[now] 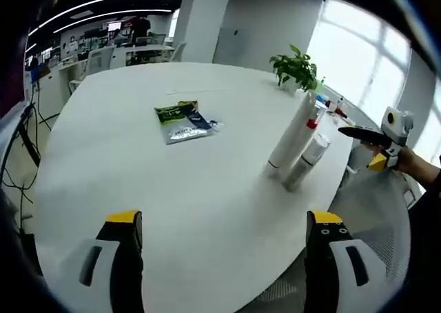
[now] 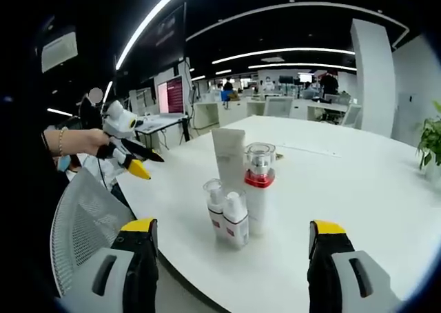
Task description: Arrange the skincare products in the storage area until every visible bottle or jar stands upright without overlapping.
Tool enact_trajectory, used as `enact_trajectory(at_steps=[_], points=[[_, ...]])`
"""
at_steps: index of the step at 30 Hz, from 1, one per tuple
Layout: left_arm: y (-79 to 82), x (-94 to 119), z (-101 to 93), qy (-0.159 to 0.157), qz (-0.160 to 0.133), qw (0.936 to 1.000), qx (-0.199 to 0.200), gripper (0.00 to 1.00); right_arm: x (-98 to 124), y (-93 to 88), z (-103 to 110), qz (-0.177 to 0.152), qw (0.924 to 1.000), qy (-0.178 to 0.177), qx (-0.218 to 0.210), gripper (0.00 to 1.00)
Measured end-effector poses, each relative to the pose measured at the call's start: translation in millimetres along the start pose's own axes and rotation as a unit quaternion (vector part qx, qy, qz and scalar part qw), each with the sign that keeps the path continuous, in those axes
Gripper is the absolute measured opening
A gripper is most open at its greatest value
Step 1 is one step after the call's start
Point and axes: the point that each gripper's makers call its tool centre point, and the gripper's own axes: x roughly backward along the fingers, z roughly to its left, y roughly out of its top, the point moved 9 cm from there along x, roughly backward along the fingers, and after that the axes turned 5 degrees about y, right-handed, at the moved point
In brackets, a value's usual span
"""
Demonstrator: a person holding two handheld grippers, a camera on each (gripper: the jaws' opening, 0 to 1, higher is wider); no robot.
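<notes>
Left gripper view: left gripper [image 1: 224, 247], jaws spread, empty; white table [image 1: 138, 182]; green sachet [image 1: 185, 122] mid-table; skincare bottles [image 1: 298, 146] clustered near the table's edge; potted plant [image 1: 298, 68].
Right gripper view: right gripper [image 2: 231, 258], jaws spread, empty; white tube [image 2: 229, 154], red-collared pump bottle [image 2: 260, 185], two small bottles [image 2: 228, 214], all upright.

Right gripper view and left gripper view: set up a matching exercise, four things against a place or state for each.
Things:
1. red-collared bottle
2. flat sachet
3. potted plant
4. left gripper

Descriptions:
A. lying flat, mid-table
B. jaws open, holding nothing
C. upright in the product cluster
D. at the table's far edge

Pairs: 1-C, 2-A, 3-D, 4-B
</notes>
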Motion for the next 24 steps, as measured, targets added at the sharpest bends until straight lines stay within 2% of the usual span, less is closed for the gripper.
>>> enact_trajectory(at_steps=[5, 11, 17, 18, 23, 24], points=[[21.4, -23, 7.4, 0.011, 0.002, 0.9999, -0.013, 0.79, 1, -1.5, -2, 0.001, 0.9999, -0.003, -0.016, 0.94], [40.9, -50, 12.6, 0.008, 0.012, 0.9997, -0.022, 0.74, 1, -2.9, -1, 0.005, 0.9998, -0.008, -0.017, 0.93], [49.2, -72, 12.8, 0.004, 0.031, 0.9994, -0.017, 0.67, 2, -1.0, 1, 0.003, 0.9995, -0.01, -0.03, 0.92], [49.9, -70, 10.4, 0.004, 0.036, 0.9992, -0.015, 0.66, 2, -0.9, 2, 0.003, 0.9995, -0.01, -0.03, 0.92], [62.2, -92, 18.8, 0.023, 0.046, 0.9986, -0.013, 0.59, 3, 0.5, 3, 0.002, 0.9994, -0.013, -0.032, 0.91], [65.2, -102, 24.3, 0.027, 0.048, 0.9984, -0.01, 0.58, 3, 0.5, 3, 0.002, 0.9993, -0.013, -0.034, 0.91]])
